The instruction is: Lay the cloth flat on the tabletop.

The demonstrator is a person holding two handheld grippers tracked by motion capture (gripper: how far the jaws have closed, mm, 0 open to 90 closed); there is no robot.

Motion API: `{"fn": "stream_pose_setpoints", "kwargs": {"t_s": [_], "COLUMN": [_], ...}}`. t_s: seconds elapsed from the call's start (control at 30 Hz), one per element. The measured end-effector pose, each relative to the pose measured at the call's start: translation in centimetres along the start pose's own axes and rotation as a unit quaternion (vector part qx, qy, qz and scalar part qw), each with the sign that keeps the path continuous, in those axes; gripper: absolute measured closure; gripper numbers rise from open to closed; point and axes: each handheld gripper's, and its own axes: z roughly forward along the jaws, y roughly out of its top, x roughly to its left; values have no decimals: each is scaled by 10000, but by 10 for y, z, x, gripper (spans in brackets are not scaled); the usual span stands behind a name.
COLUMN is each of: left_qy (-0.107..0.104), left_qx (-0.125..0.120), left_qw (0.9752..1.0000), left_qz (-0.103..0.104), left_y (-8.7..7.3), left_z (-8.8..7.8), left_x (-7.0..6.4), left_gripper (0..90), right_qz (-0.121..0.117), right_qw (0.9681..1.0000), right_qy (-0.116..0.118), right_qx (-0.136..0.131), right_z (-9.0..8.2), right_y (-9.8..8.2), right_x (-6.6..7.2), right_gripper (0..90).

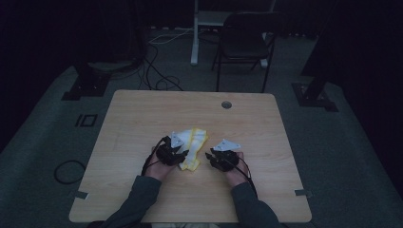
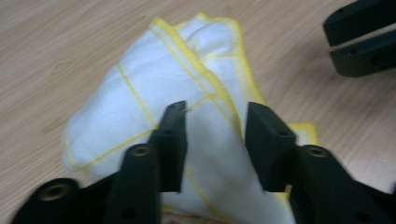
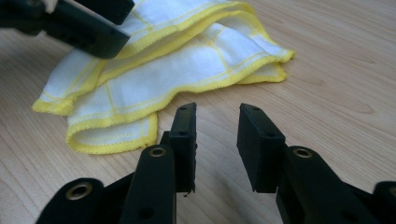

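We are working a white cloth with yellow stitching, which is lying crumpled near the middle of the wooden counter. Our left gripper is hovering over the cloth's bulging fold, its jaws standing apart with the fabric between them and not pinched. Our right gripper is sitting at about four o'clock from the cloth, just beside its yellow hem, its jaws apart over bare wood with nothing between them.

White cloth — yellow-edged, crumpled
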Motion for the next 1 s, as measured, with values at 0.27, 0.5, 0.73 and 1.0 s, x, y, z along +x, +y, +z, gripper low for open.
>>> {"fn": "stream_pose_setpoints", "kwargs": {"t_s": [0.27, 0.5, 0.73, 1.0], "left_qy": [36, 60, 133, 183], "left_qx": [-7, -130, -214, -246], "left_qw": [10000, 9998, 9994, 9988], "left_qz": [-8, -125, -256, -377], "left_y": [1, -1, -7, -14], "left_z": [-7, -14, -19, -24], "left_x": [8, 13, 19, 26], "left_gripper": [858, 870, 871, 870], "right_qz": [82, 24, -73, -40], "right_qw": [10000, 10000, 9999, 9999], "right_qy": [-44, -26, 20, -15], "right_qx": [35, -6, -76, -144], "right_z": [4, 10, 23, 39], "right_y": [0, 5, 20, 35], "right_x": [-1, 2, 10, 7], "right_gripper": [669, 670, 673, 676]}}
